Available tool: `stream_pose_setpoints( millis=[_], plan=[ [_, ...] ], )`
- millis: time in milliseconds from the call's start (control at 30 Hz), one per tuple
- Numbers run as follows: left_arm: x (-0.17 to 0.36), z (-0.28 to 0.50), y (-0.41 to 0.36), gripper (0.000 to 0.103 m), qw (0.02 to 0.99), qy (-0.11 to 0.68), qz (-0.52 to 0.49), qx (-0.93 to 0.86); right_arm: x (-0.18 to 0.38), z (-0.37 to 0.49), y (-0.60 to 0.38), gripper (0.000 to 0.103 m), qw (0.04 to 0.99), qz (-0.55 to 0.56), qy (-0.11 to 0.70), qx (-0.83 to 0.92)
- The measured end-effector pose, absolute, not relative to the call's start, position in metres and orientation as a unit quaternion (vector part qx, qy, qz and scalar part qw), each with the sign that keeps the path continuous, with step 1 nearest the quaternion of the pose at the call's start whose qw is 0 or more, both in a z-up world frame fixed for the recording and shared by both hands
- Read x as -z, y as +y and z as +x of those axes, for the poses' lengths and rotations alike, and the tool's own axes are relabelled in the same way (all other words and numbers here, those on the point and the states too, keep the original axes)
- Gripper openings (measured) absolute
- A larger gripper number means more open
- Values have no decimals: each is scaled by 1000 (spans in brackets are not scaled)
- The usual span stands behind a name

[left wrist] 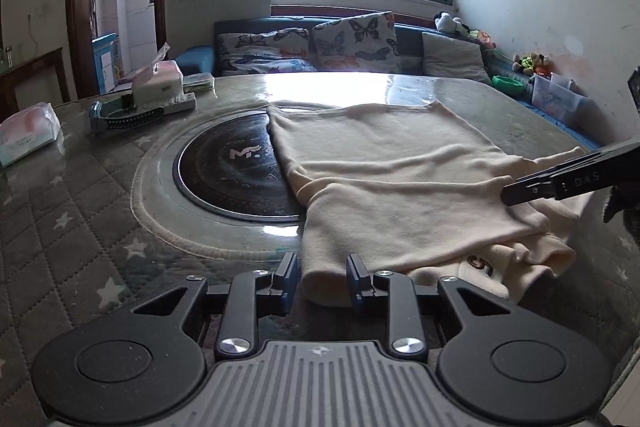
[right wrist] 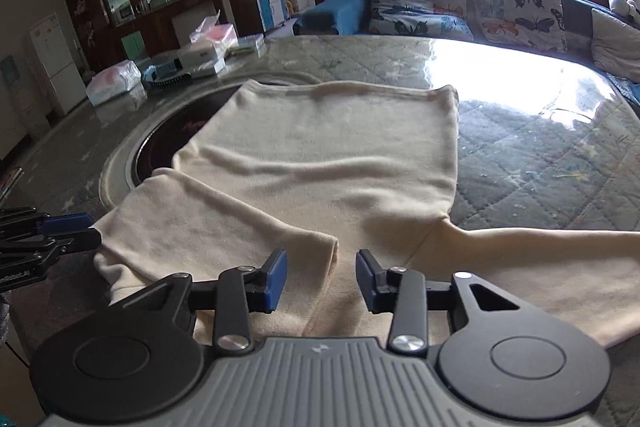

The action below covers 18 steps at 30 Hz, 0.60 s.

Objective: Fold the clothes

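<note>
A cream long-sleeved top (left wrist: 392,183) lies flat on the glass-covered table, partly over a black round hotplate (left wrist: 236,171). Its left sleeve is folded in across the body. My left gripper (left wrist: 322,281) is open, its jaws on either side of the folded sleeve's near edge. My right gripper (right wrist: 321,281) is open just above the folded sleeve's cuff (right wrist: 320,247) on the top (right wrist: 320,155). The other sleeve (right wrist: 540,267) stretches out to the right. The right gripper's fingers (left wrist: 560,183) show above the garment's right side in the left wrist view. The left gripper's fingers (right wrist: 60,231) show at the left edge of the right wrist view.
Tissue packs (left wrist: 28,139), a tissue box (left wrist: 156,83), a remote and a watch-like strap (left wrist: 124,115) sit at the table's far left. A sofa with butterfly cushions (left wrist: 352,39) stands behind the table under the window. A storage box (left wrist: 556,99) stands at the right.
</note>
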<state>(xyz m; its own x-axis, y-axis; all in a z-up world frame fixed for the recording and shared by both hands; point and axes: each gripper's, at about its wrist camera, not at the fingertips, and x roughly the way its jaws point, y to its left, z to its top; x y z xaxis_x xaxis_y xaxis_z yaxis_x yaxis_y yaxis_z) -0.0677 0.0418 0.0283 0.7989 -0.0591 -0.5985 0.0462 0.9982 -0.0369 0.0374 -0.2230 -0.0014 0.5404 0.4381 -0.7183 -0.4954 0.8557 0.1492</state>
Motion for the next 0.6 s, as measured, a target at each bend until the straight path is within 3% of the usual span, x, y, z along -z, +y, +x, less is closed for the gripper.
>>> stream_pose_setpoints(
  millis=[133, 233, 533, 567, 600],
  plan=[
    [-26, -69, 42, 29, 947, 318, -7, 35, 4, 38, -217, 22, 878, -52, 397, -261],
    [-24, -72, 44, 29, 947, 319, -8, 38, 0, 36, -214, 8, 883, -66, 388, -256],
    [-20, -72, 39, 28, 949, 312, 9, 43, -44, 30, -204, 4, 907, -112, 314, -259],
    [-19, -72, 38, 26, 950, 310, 14, 42, -50, 30, -202, 4, 909, -116, 304, -260],
    [-19, -73, 36, 14, 950, 308, 19, 42, -56, 29, -201, 4, 912, -119, 294, -260]
  ],
)
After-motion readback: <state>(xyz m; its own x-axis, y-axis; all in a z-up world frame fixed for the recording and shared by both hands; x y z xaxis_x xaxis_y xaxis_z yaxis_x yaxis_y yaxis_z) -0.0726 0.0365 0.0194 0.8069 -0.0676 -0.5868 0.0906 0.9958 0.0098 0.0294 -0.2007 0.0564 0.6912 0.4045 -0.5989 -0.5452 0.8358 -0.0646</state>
